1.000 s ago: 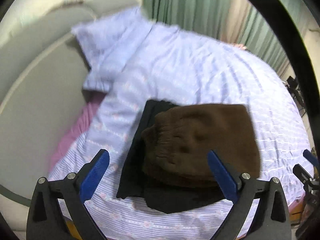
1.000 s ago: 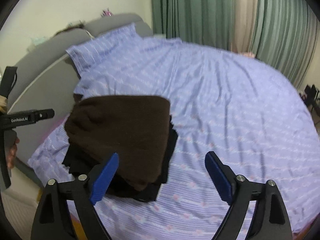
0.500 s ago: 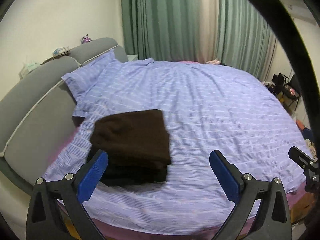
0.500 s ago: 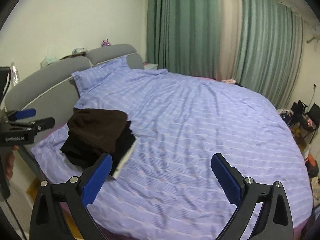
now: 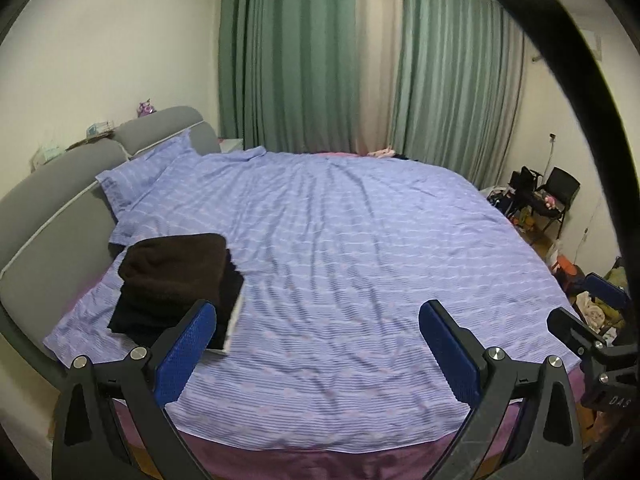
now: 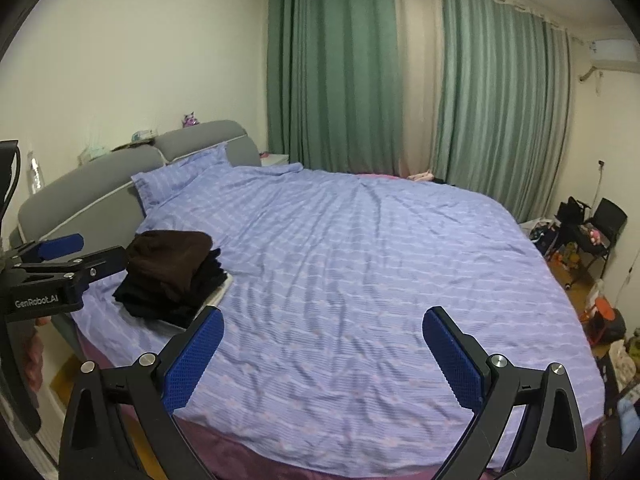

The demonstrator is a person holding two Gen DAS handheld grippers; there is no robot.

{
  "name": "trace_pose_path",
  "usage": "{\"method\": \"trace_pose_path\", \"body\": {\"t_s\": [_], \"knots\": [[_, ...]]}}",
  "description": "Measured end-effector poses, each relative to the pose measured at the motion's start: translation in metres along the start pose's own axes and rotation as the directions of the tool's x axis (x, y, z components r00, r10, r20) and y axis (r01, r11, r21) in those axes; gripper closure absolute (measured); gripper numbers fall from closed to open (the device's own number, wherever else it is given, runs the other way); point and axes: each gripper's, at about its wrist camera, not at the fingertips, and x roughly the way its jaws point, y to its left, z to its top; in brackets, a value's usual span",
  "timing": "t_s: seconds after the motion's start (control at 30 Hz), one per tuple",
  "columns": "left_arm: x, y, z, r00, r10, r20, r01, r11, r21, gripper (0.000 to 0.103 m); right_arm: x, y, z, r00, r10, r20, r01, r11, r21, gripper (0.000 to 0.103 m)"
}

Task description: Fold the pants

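Folded brown pants (image 5: 172, 264) top a dark pile at the bed's (image 5: 360, 240) headboard-side edge. Left gripper (image 5: 316, 344) and right gripper (image 6: 322, 354) both gape wide, holding nothing

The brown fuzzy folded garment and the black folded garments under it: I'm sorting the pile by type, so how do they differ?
The brown fuzzy folded garment lies on top of the stack; the black folded garments sit beneath it. The brown one looks thick and plush, the black ones smoother and flatter. The black layers stick out past the brown one's edges. Both are folded and rest near the left edge of the purple striped bedspread.
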Motion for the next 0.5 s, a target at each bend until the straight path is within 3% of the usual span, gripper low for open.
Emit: {"method": "trace_pose_path", "body": {"t_s": [0.27, 0.5], "knots": [[-0.026, -0.05, -0.007, 1.0, -0.001, 0.003, 0.001, 0.998, 0.068, 0.0, -0.032, -0.034, -0.007, 1.0, -0.022, 0.017, 0.021, 0.998, 0.064, 0.003], [-0.047, -0.066, -0.011, 1.0, -0.016, 0.02, 0.014, 0.996, 0.09, 0.0, -0.052, -0.042, -0.013, 0.998, -0.044, 0.038, 0.041, 0.995, 0.092, 0.003]]}}
